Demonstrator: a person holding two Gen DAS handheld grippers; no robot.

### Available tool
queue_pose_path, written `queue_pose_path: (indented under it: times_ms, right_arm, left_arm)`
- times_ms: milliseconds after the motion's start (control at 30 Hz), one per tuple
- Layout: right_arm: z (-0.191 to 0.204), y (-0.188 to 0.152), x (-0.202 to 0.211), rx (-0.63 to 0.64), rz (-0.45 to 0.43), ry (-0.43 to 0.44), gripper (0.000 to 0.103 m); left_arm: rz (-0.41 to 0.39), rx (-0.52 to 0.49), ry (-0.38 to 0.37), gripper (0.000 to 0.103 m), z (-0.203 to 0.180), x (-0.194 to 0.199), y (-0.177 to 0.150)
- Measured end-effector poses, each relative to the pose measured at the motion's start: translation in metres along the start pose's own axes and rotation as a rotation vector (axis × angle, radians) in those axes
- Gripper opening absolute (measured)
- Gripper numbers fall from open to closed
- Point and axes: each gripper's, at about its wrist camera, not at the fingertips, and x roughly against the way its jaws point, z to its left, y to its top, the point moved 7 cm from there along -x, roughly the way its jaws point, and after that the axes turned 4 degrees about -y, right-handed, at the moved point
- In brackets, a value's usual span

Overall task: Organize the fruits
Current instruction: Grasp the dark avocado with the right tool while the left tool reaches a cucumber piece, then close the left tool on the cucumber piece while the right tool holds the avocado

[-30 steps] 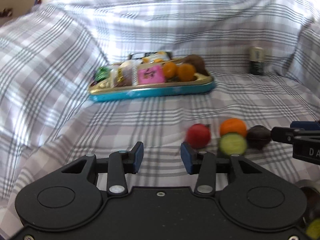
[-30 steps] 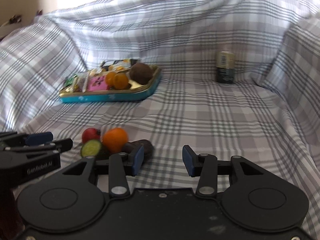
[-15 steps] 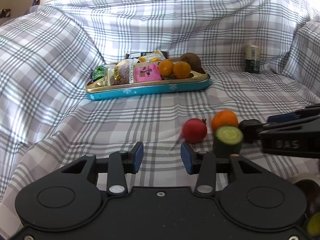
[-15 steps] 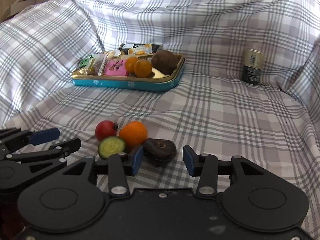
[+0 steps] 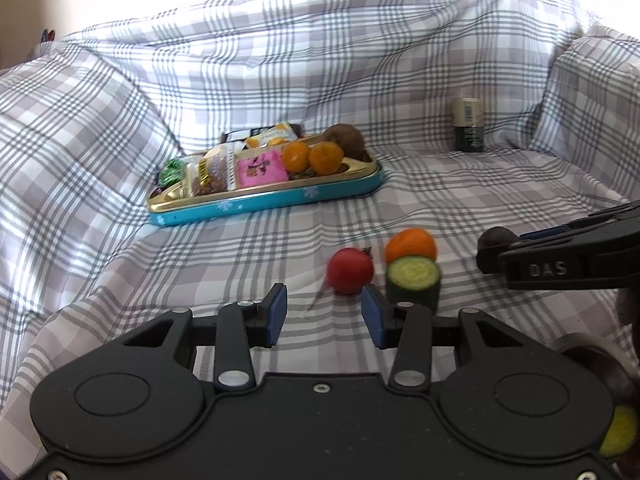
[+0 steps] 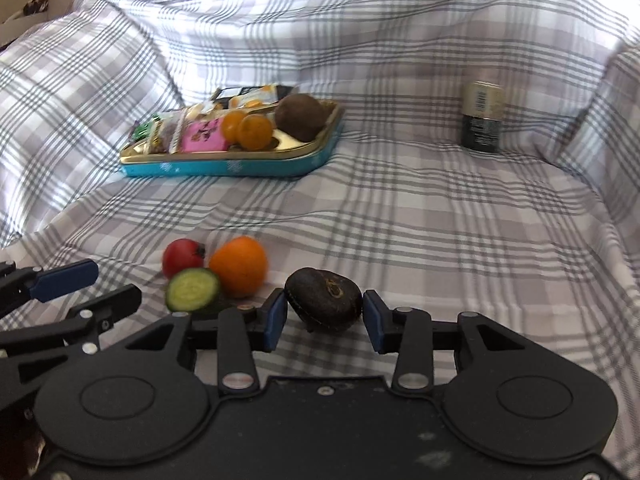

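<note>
Right tongs (image 6: 324, 322), bottom centre of right wrist view, closing around dark brown fruit (image 6: 323, 300) on plaid sheet (image 6: 400, 220); blue pads at both its sides, contact uncertain. Left tongs (image 5: 322, 316) apart, empty, low centre of left view. Red fruit (image 5: 350, 270), orange (image 5: 410, 243), cucumber piece (image 5: 414, 282) clustered just beyond. Teal tin tray (image 5: 264, 200) with snacks, oranges, upper centre-left. Can (image 5: 468, 124) upper right.

A grey and white checked cloth (image 6: 400, 220) is lying under a red tomato (image 6: 182, 258), an orange tangerine (image 6: 239, 266), a green cucumber slice (image 6: 191, 290) and a dark brown fruit (image 6: 324, 300). The tin tray (image 6: 224, 168) is showing turquoise sides with white snowflakes and a gold rim, and is carrying a pink packet (image 6: 202, 136). The black hand-held gripper (image 6: 324, 318) is wearing blue pads.
</note>
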Motion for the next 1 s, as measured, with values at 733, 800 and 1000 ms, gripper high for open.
queue_pose_path:
  times_ms: [733,800,1000]
  right_arm:
    - [-0.014,-0.017,0.024,-0.011,-0.058,-0.051,0.043]
    - [-0.014,-0.018,0.023,-0.007,-0.057,-0.053,0.043]
    - [-0.015,-0.018,0.024,-0.012,-0.059,-0.054,0.043]
  left_arm:
    - [-0.013,-0.202,-0.043,0.053,-0.047,-0.007,0.011]
    - [-0.010,-0.190,-0.044,0.053,-0.046,-0.009,0.012]
    - [-0.011,-0.106,0.004,0.058,-0.026,-0.014,0.021]
